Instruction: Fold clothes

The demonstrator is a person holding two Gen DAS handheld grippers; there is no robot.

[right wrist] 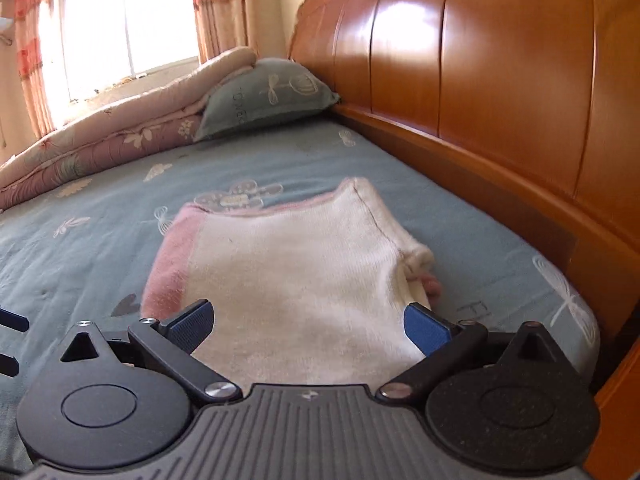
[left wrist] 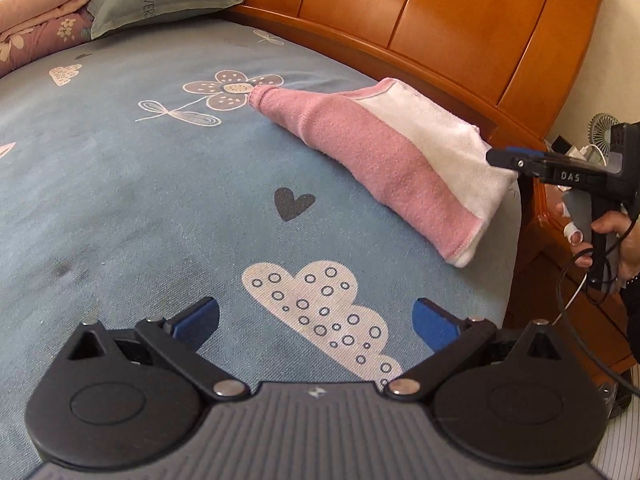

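Note:
A folded pink and white garment (left wrist: 384,152) lies on the blue patterned bed sheet (left wrist: 140,200), close to the wooden headboard. My left gripper (left wrist: 316,320) is open above a white cloud print, well short of the garment and holding nothing. In the right wrist view the garment (right wrist: 304,272) fills the space ahead of my right gripper (right wrist: 310,324), which is open with a blue pad on each side of the white near edge. In the left wrist view the right gripper (left wrist: 516,160) reaches the garment's white end, with a hand (left wrist: 616,236) on its grip.
An orange wooden headboard (left wrist: 440,20) runs along the bed's far side. A grey-green pillow (right wrist: 268,96) and a rolled quilt (right wrist: 100,140) sit at the far end under a window. A small fan (left wrist: 604,128) and cables stand beside the bed at the right.

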